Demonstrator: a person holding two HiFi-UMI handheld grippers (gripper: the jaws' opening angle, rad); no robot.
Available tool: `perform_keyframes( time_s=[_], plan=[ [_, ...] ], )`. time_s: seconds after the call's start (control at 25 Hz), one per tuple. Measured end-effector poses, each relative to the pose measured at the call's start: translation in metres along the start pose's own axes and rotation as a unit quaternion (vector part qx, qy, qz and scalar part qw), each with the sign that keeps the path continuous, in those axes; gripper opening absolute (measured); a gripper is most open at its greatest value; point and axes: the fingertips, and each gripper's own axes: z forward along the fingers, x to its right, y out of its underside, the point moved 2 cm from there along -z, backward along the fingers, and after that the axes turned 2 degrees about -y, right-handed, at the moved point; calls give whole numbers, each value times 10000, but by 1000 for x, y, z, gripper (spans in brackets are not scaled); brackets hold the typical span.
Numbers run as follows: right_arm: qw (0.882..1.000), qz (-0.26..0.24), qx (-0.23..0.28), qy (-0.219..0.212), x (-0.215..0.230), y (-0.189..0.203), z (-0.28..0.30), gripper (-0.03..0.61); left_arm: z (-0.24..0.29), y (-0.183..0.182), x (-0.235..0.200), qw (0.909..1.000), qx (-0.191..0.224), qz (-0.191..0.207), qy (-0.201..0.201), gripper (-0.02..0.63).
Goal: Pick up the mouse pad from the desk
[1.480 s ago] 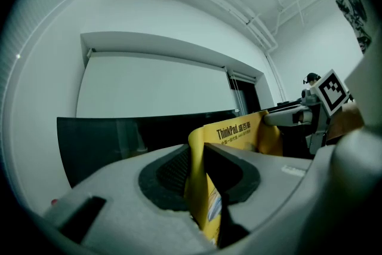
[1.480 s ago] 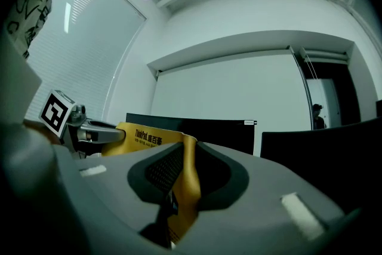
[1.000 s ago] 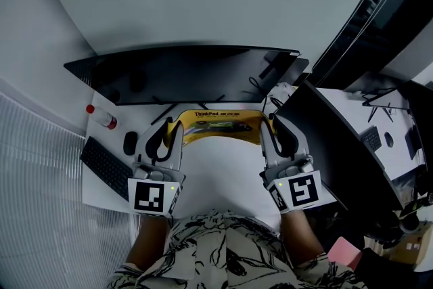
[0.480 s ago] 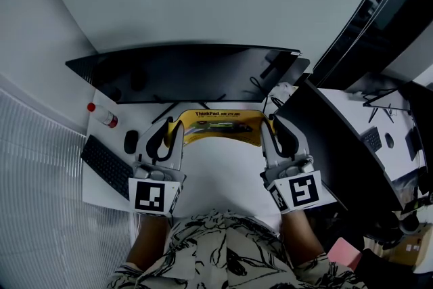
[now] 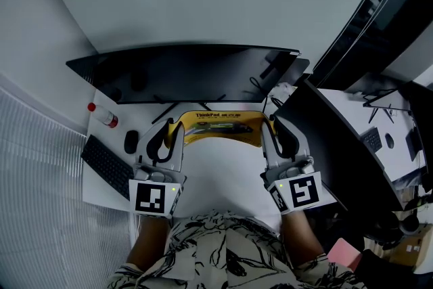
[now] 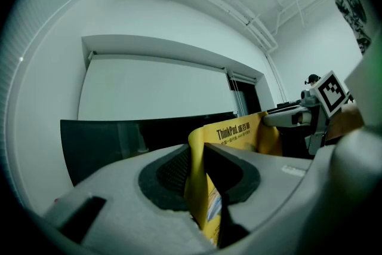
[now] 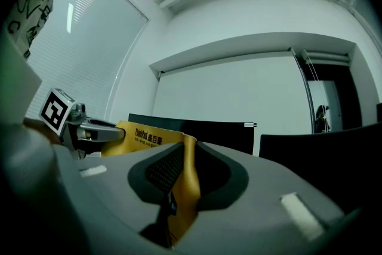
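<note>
Nothing has been moved since the earlier frames. The yellow mouse pad [image 5: 218, 126] is held up off the tabletop [image 5: 98, 194], in front of the monitor [image 5: 189, 74], its left edge clamped in the left tool [image 5: 173, 129], its right edge in the right tool [image 5: 268, 128].

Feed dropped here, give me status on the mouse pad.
Both shut on the mouse pad: left gripper, right gripper. Pad upright between them, before the monitor. Nothing blocking.
</note>
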Motion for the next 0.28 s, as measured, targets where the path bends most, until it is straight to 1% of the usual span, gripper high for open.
perform_keyframes(
  time_s=[0.16, 0.28],
  plan=[
    [10000, -50, -30, -36, -1, 0, -1, 75, -1, 0, 0, 10000, 2, -18, -1, 78],
    [9999, -68, -57, -46, -3, 1, -2, 75, -1, -2, 0, 9998, 58, -173, -71, 78]
  ],
)
